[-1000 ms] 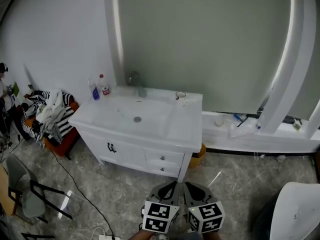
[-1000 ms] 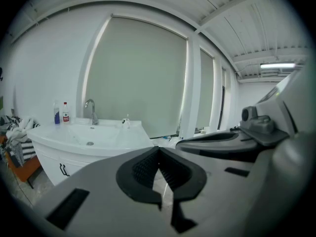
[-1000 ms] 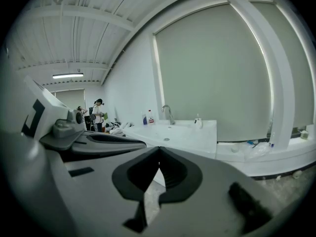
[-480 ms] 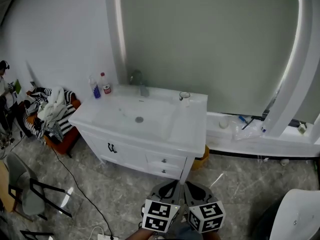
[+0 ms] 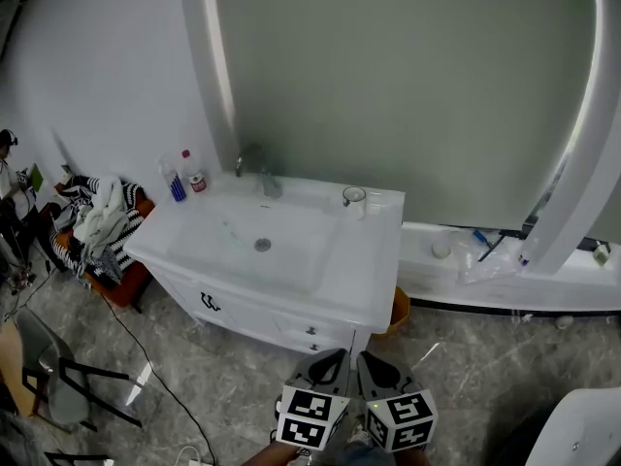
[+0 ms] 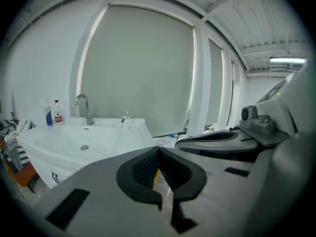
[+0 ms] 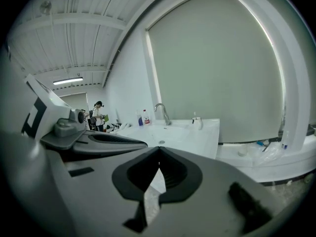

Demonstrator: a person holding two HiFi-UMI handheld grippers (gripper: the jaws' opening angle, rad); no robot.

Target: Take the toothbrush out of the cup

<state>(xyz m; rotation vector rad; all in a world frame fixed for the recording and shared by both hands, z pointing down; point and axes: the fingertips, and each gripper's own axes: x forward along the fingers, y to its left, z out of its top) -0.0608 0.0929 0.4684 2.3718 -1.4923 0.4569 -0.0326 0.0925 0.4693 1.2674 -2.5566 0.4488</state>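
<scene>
A white washbasin cabinet (image 5: 374,260) stands on a grey marbled floor (image 5: 466,357) below a big arched blind (image 5: 408,85), well ahead of the jaws. The left gripper (image 5: 328,359) and right gripper (image 5: 373,360) are side by side, each with its jaws closed tip to tip on nothing. Far beyond both tips, about midway between their lines, the cup (image 5: 354,197) stands at the cabinet's back edge, and the toothbrush (image 7: 195,114) in it stands roughly upright

White vanity cabinet (image 5: 254,304) stands on grey marbled floor (image 5: 466,372) before a shaded window (image 5: 388,76)
</scene>
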